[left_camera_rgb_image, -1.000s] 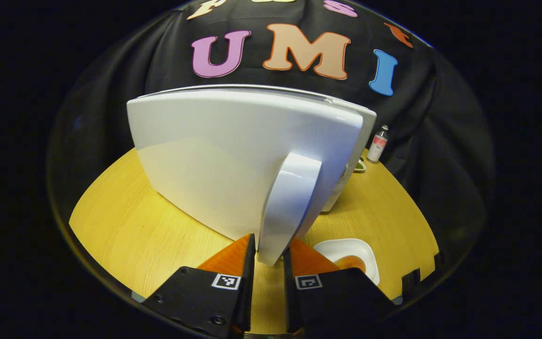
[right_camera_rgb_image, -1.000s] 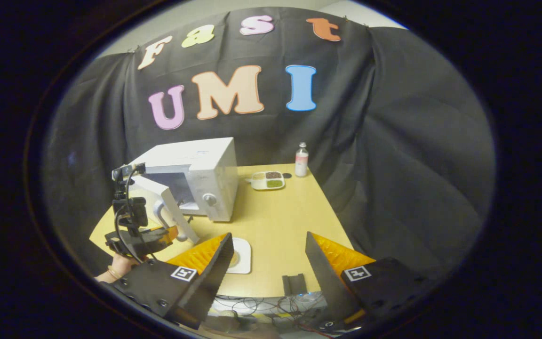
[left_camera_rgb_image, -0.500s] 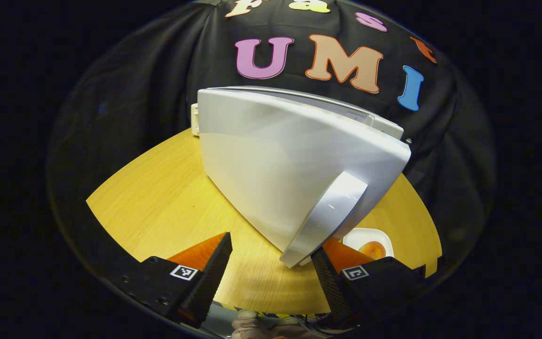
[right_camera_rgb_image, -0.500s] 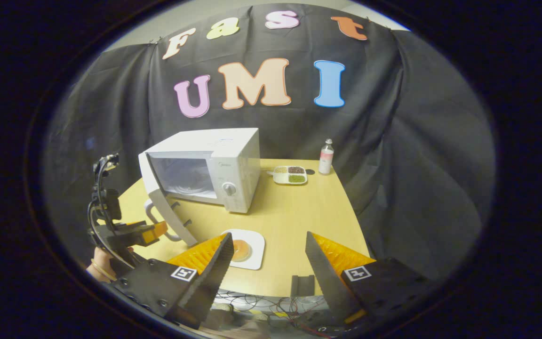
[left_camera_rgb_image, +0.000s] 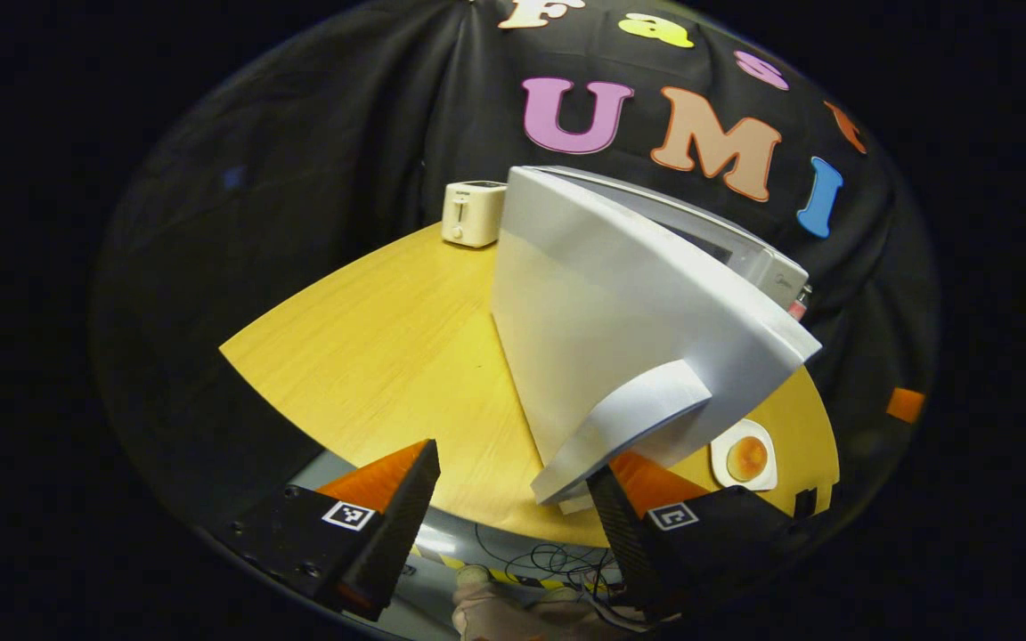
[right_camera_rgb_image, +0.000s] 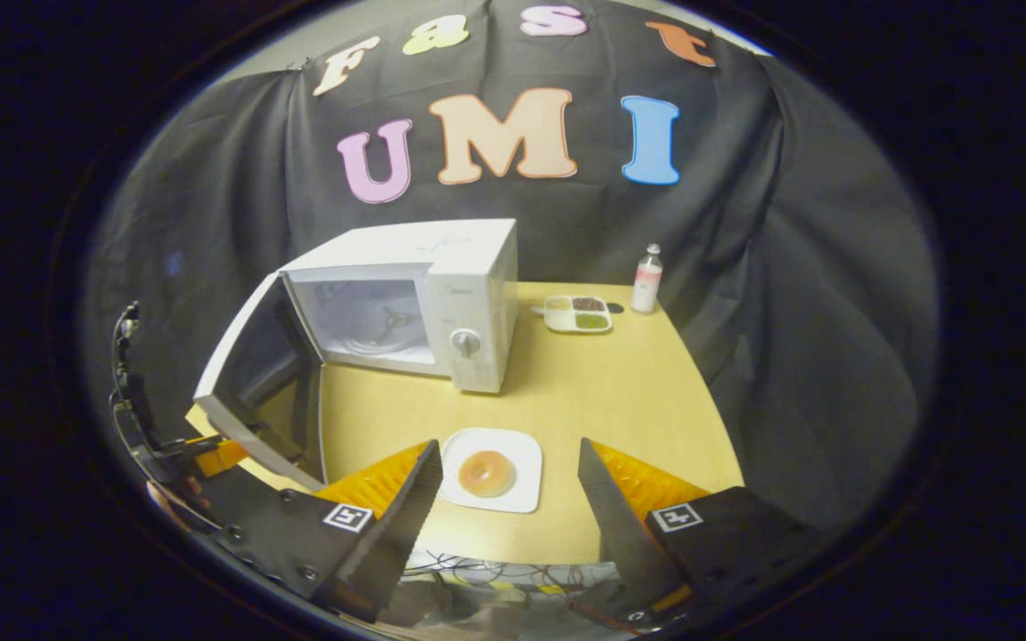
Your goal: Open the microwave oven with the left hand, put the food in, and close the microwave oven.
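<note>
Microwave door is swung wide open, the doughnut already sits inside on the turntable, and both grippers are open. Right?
Not quite. The doughnut is on its white plate on the table, in front of the microwave, as the right gripper view shows. The rest holds.

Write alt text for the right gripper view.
A white microwave stands on a wooden table with its door swung wide open. Nearer, a doughnut lies on a white plate between the open right tongs.
</note>
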Motion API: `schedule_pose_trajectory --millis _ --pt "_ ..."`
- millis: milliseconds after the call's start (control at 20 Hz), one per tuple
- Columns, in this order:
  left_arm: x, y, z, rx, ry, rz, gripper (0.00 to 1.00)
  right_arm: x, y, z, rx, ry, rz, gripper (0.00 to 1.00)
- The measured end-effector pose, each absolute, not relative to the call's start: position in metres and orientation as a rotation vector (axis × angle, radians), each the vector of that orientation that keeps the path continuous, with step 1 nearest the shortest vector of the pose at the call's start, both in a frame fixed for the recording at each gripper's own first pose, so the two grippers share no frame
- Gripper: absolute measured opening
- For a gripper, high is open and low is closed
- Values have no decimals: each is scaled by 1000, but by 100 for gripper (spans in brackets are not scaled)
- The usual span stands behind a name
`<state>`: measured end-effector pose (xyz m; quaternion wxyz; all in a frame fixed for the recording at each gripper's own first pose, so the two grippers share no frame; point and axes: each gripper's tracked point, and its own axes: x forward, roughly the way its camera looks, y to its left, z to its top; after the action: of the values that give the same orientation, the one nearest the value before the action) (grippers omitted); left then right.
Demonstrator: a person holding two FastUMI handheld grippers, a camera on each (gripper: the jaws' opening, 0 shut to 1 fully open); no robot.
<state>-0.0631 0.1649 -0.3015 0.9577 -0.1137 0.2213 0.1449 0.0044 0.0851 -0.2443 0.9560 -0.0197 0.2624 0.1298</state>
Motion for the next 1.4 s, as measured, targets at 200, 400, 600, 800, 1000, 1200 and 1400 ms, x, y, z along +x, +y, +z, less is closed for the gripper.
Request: schedule_pose_trajectory --millis 200,400,600,800,1000,1200,1400 --pt "-82 199 -301 -260 462 285 92 19 110 -277 -43 591 219 98" --pt "-91 228 -299 -245 481 247 92 34 131 -322 11 673 179 98" --pt "-105 249 -299 -258 498 256 92 47 135 -366 -2 765 148 98" --pt "-128 279 -295 -246 506 345 92 61 136 -404 -56 853 153 98" --pt "-149 318 -277 -263 463 510 97 66 137 -433 -81 941 169 99" --pt "-160 341 -253 -299 376 672 92 73 139 -446 -88 998 184 98" --pt "-156 344 -229 -305 286 768 98 78 141 -456 -101 1039 202 98"
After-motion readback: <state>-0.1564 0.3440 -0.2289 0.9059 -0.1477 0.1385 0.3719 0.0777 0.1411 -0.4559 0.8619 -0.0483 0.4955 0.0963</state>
